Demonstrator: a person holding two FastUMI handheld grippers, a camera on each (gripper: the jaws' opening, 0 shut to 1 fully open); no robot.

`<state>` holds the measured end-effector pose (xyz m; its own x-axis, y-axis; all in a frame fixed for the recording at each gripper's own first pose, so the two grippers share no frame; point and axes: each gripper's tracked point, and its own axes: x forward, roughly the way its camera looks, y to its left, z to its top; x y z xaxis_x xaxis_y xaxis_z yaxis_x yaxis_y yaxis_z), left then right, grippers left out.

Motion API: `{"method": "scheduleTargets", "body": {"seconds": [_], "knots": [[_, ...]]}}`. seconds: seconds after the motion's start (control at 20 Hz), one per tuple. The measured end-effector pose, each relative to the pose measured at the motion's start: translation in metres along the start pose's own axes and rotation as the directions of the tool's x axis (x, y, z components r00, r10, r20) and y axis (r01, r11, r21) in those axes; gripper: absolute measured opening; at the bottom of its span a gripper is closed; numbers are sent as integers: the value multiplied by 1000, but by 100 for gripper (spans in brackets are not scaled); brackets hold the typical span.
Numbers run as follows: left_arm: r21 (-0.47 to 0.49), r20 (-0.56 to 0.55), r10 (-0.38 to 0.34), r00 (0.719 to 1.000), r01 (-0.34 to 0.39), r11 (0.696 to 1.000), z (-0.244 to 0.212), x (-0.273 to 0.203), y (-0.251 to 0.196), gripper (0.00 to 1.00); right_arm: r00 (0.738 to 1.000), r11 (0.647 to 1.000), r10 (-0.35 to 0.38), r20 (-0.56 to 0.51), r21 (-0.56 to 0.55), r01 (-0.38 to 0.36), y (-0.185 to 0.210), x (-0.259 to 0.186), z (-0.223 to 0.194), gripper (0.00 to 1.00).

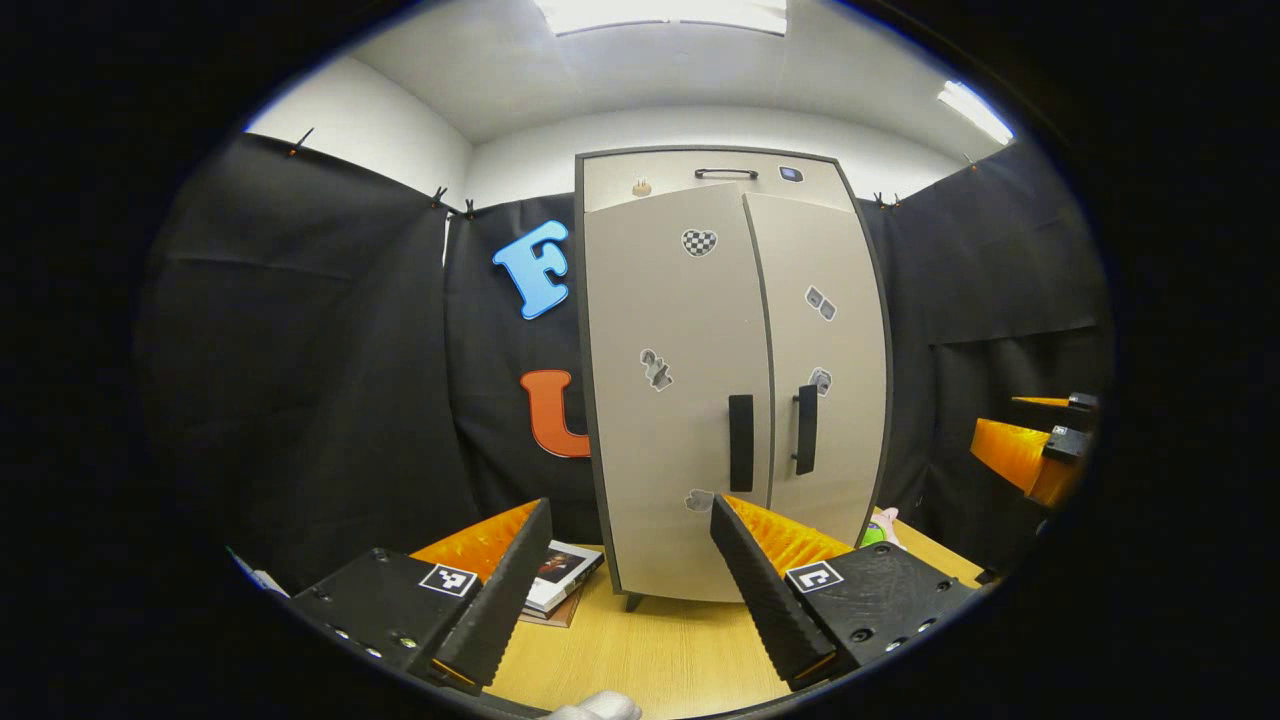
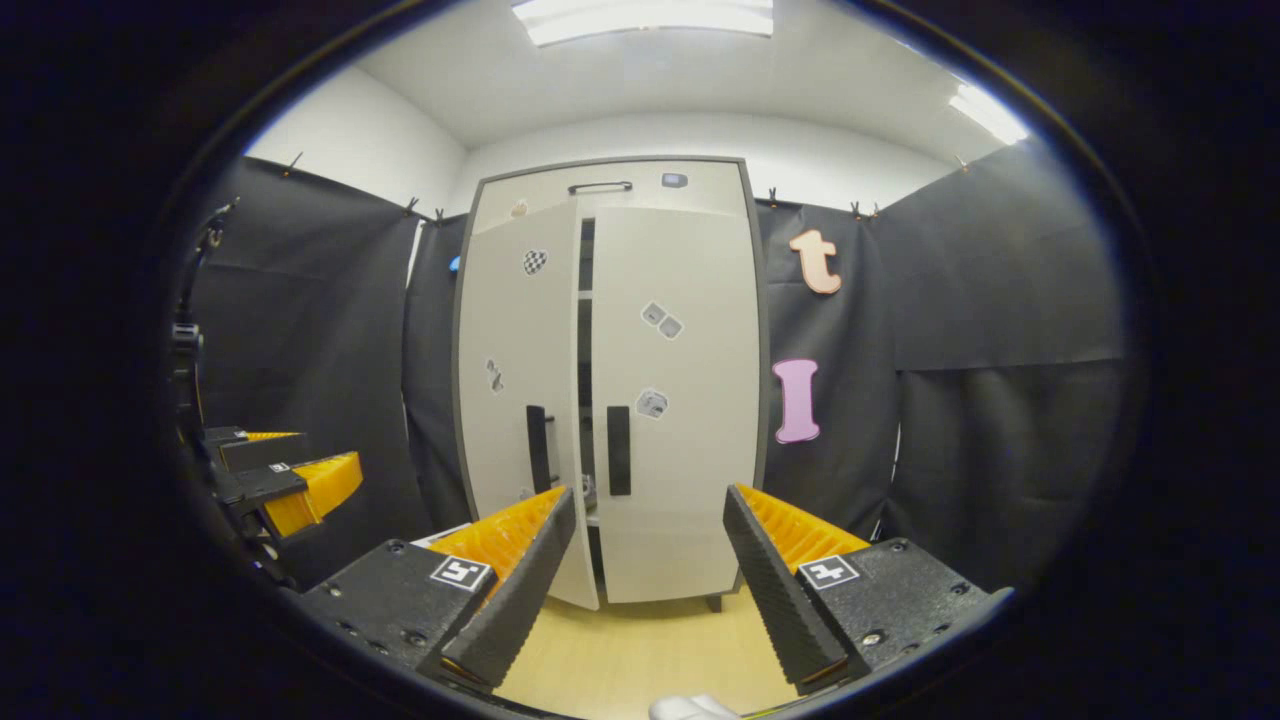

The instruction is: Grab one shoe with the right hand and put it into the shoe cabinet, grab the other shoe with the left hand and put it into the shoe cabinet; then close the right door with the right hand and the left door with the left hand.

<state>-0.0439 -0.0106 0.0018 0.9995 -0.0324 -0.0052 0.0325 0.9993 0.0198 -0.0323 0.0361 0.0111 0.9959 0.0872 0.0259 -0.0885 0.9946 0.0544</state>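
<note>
Books (image 1: 562, 578) are stacked on the table (image 1: 650, 660) left of one shoe cabinet (image 1: 700, 400), which stands upright, long axis vertical, two doors facing the grippers. Left door (image 2: 515, 400) is seen ajar, right door (image 2: 680, 400) near flush (dark gap between; contents unclear). Two grippers are held wide open and empty: left gripper (image 1: 630, 590), right gripper (image 2: 645, 590).

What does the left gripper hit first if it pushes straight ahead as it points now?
Probably the left door of the shoe cabinet, near its handle. The left gripper is open and nothing sits between its fingers and the door; depth is unclear.
</note>
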Motion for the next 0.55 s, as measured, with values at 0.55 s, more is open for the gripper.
{"method": "scheduleTargets", "body": {"seconds": [0.55], "knots": [[0,2,7,1000,-7,1000,2,-2,2,96,1000,1000,0,-3,-1,0,0,-3,-1,95]]}}
